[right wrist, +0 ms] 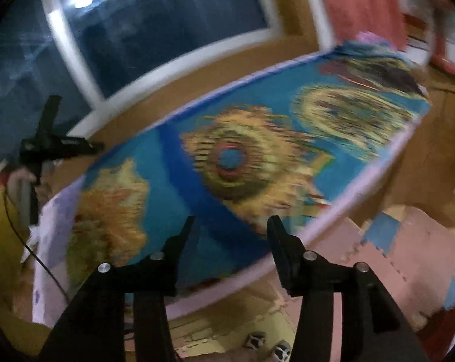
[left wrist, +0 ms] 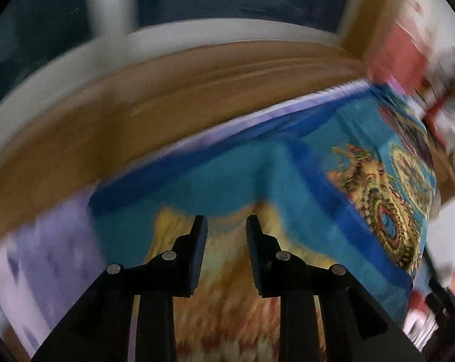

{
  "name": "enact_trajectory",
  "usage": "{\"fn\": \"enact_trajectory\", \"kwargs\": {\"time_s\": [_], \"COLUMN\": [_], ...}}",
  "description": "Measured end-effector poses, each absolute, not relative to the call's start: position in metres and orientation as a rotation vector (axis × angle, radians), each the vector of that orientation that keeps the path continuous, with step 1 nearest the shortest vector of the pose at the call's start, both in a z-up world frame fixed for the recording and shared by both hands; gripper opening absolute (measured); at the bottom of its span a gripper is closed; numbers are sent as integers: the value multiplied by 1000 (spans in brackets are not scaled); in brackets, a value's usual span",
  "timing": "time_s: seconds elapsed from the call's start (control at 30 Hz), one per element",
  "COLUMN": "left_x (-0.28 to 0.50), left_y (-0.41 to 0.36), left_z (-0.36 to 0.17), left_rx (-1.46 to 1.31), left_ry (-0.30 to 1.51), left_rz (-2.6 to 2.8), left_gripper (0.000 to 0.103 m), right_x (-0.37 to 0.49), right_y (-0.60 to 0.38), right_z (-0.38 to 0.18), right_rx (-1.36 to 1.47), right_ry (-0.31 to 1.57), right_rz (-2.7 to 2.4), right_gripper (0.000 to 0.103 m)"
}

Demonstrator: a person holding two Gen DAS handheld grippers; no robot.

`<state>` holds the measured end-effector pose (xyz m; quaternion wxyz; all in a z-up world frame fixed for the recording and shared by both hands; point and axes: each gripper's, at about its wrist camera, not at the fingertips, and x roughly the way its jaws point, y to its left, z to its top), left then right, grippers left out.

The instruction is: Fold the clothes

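Cloth [left wrist: 287, 163], teal-blue with yellow medallion print, lies spread on lavender-covered counter [right wrist: 342, 211]. Left gripper [left wrist: 227, 221] jaws parted, nothing between them. Right gripper [right wrist: 231, 223] jaws released above cloth's near edge. No readable writing; frames blurred.

right tongs [right wrist: 230, 226] parted, empty, over patterned cloth [right wrist: 227, 157]

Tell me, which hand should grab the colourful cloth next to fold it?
Probably the left. The left gripper hangs right over the cloth, jaws open, nothing between them. The right gripper sits at the cloth's near edge, jaws open too, partly over the floor mats.
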<state>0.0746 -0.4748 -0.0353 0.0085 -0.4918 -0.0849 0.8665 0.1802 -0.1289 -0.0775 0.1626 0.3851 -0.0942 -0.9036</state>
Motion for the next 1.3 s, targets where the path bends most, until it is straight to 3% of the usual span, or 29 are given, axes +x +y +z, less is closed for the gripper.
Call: {"fn": "enact_trajectory", "kwargs": {"time_s": [0.13, 0.2, 0.37, 0.5, 0.63, 0.9, 1.03, 1.13, 1.3], "left_x": [122, 136, 156, 161, 159, 149, 130, 117, 94], "left_y": [-506, -510, -511, -503, -501, -538, -562, -580, -605], "left_z": [-63, -71, -87, -90, -89, -83, -84, -87, -87], "left_rx": [-1590, -1615, -1699, -1728, -1750, -1642, -1597, -1569, -1537], "left_ry": [-588, -628, -608, -478, -415, -445, -408, -387, -498], "left_rz": [2689, 2685, 2695, 2713, 2674, 2582, 2513, 2489, 2453], "left_gripper": [27, 27, 27, 27, 27, 27, 27, 27, 27], "right_x": [170, 167, 175, 184, 184, 247, 287, 306, 313], "right_y": [-171, -189, -203, -200, -207, -242, -298, -345, -394], "right_z": [-90, -99, -122, -130, -125, -89, -97, -107, -127], "right_rx": [1094, 1100, 1065, 1000, 1049, 1009, 1027, 1051, 1130], "right_ry": [-81, -6, 98, 123, 166, 196, 182, 269, 468], "right_rz": [-2455, -2404, -2383, -2378, -2330, -2404, -2391, -2416, -2553], "right_gripper": [47, 47, 47, 53, 75, 75, 75, 75, 73]}}
